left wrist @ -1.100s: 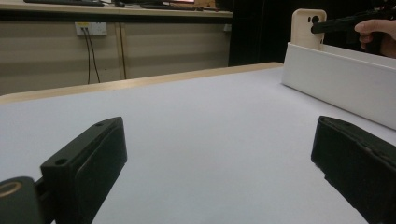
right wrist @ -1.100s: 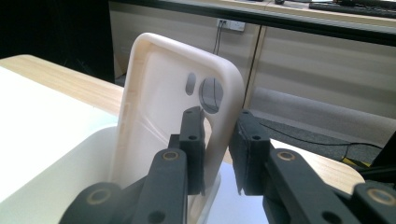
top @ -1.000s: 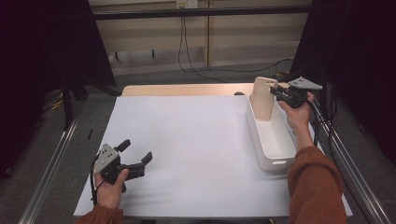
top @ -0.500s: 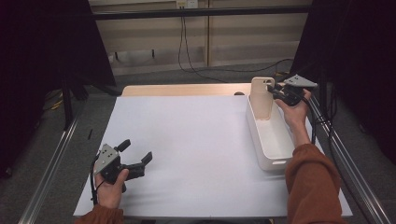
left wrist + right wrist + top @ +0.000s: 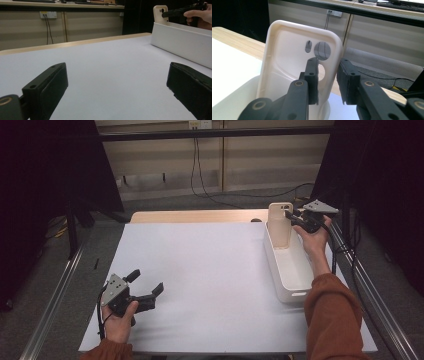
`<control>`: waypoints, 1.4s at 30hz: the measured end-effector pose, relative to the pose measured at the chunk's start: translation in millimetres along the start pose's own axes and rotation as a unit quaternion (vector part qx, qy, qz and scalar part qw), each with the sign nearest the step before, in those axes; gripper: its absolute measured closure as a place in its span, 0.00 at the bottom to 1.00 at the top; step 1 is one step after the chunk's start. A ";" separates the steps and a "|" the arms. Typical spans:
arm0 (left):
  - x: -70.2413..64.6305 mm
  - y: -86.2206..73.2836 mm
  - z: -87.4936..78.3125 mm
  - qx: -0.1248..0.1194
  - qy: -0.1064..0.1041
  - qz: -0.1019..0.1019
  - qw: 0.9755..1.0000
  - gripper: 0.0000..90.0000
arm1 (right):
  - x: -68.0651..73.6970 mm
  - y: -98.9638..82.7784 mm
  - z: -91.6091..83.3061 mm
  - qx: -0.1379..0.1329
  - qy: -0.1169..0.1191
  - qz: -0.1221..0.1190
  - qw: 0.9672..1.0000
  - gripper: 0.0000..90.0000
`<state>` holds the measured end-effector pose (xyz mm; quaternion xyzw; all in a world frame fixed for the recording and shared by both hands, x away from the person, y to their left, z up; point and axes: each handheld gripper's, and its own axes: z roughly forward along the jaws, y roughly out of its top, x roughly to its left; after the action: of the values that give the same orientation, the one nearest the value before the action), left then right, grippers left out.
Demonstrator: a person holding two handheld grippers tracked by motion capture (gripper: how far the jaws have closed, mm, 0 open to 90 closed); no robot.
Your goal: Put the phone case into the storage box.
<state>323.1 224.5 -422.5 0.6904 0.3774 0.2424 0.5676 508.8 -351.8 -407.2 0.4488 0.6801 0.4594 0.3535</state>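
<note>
The cream phone case is stood upright at the far end of the white tray. Its edge is straddled by the right gripper, whose jaws have just been opening and are seen slightly parted. The left gripper is held wide open and empty above the white table.

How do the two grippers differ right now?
The left gripper rests low on the white table, jaws wide open and empty. The right gripper is raised beside the phone case standing in the white tray, jaws narrow, just easing open. Both are black.

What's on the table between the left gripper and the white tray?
Nothing: in the high view, only bare white tabletop separates the left gripper from the white tray.
</note>
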 end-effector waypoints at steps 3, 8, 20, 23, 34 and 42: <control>0.0 -0.1 0.1 0.000 0.000 0.000 1.000 0.04 | -0.8 -0.2 -0.1 -0.001 -0.001 0.004 1.000 0.77; -0.1 -0.2 0.5 0.000 0.001 0.000 1.000 0.04 | -0.9 -1.6 1.0 -0.001 0.001 0.009 1.000 0.74; 0.0 -0.1 0.6 0.000 0.001 0.000 1.000 0.04 | -1.9 0.4 -3.3 -0.009 -0.003 0.021 1.000 0.64; 0.1 -0.1 0.6 0.000 0.002 0.000 1.000 0.04 | -0.7 0.9 -4.2 -0.012 0.000 0.025 1.000 0.61; 1.1 -0.1 3.1 0.000 0.002 -0.004 1.000 0.04 | 0.2 4.5 -7.7 -0.020 0.007 0.044 0.999 0.36; 1.5 0.3 5.4 -0.001 0.004 -0.006 1.000 0.04 | -0.1 8.6 -12.4 -0.028 0.005 0.068 0.997 0.15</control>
<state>328.2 222.5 -423.6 0.6870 0.3833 0.2422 0.5679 500.2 -354.2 -395.0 0.4814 0.6365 0.5037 0.3307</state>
